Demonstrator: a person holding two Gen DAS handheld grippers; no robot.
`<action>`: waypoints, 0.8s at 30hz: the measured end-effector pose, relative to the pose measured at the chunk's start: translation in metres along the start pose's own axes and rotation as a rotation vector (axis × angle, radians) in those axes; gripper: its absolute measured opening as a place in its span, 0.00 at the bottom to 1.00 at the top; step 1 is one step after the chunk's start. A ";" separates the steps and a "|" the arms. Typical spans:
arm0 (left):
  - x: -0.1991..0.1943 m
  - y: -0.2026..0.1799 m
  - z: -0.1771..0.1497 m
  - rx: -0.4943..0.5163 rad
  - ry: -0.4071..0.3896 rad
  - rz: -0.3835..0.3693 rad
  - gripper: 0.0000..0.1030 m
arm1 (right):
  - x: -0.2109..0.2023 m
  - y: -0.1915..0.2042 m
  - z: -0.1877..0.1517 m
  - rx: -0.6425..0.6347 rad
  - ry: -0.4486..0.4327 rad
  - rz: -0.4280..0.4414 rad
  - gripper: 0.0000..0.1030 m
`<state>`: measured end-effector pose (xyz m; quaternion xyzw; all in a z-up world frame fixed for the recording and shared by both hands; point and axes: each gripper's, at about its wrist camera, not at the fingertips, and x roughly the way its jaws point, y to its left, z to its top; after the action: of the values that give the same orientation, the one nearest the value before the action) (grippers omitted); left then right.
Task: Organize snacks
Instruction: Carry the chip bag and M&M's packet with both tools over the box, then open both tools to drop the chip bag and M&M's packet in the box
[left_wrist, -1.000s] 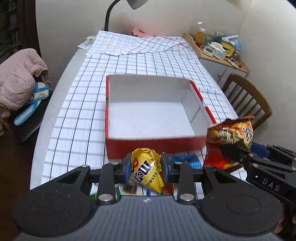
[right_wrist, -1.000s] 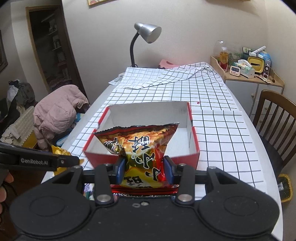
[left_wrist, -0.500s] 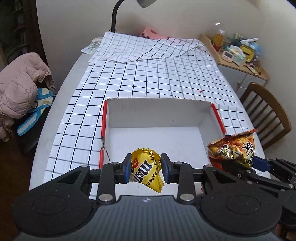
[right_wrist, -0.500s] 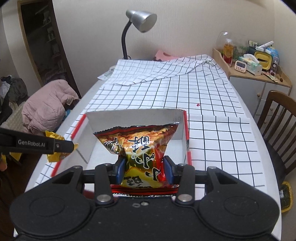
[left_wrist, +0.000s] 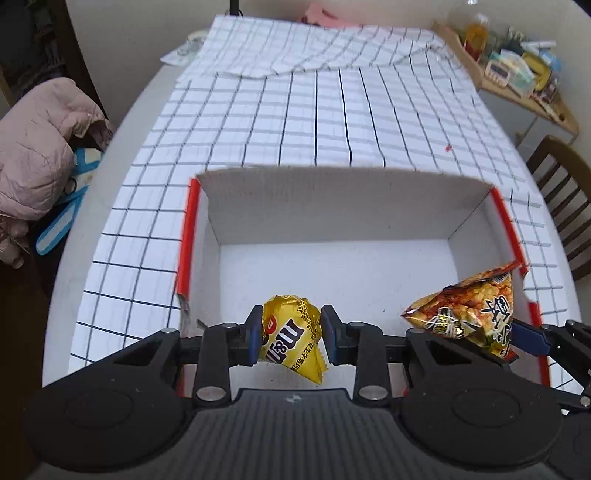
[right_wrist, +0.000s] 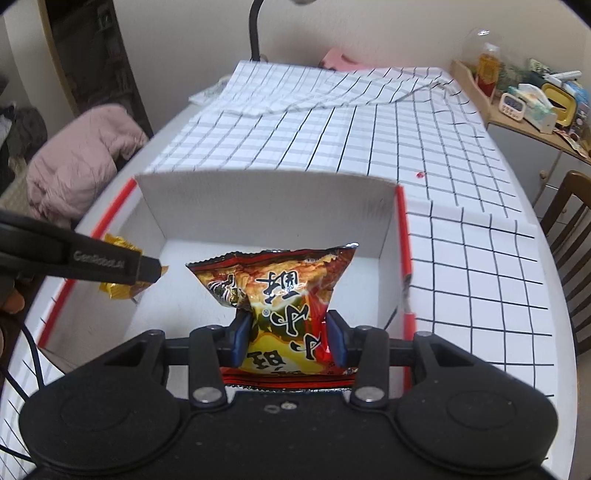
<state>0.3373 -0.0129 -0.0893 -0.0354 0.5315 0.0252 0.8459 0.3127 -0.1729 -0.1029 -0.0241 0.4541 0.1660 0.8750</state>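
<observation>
Yellow snack packet (left_wrist: 291, 338) pinched between the fingers of the left gripper (left_wrist: 291, 335), held above the near-left part of the box floor, at 6 o'clock in the left wrist view; fingers closed in to the packet's width, pads pressing both sides. From the right wrist view the same packet (right_wrist: 123, 290) shows at 9 o'clock, partly hidden behind a black finger (right_wrist: 85, 258). Red-orange chip bag (right_wrist: 282, 306) clamped in the right gripper (right_wrist: 288, 338), fingers squeezing its waist so the foil bunches, its top edge spread wide; bag held over the near-right part of the box. In the left wrist view the bag (left_wrist: 469, 314) sits at 4 o'clock, just inside the right wall. White cardboard box with red outer edges (left_wrist: 332, 201), open-topped, floor bare apart from the shadows. Box rests on the worktop's black-grid white tablecloth (left_wrist: 314, 122). Pink jacket (left_wrist: 33, 147) at 9 o'clock off the worktop; wooden chair (left_wrist: 565, 195) at 3 o'clock; cluttered side shelf (right_wrist: 532, 99) at 2 o'clock.
</observation>
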 end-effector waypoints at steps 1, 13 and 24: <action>0.004 -0.002 0.000 0.009 0.011 0.002 0.31 | 0.003 0.001 -0.001 -0.009 0.009 -0.002 0.41; 0.029 -0.005 -0.003 0.022 0.131 0.006 0.36 | 0.020 -0.001 -0.002 -0.013 0.071 0.014 0.43; 0.007 0.010 -0.004 -0.047 0.107 -0.051 0.47 | -0.001 -0.002 -0.008 0.020 0.028 0.025 0.63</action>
<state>0.3353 -0.0029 -0.0976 -0.0701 0.5742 0.0144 0.8156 0.3063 -0.1771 -0.1069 -0.0122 0.4684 0.1719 0.8665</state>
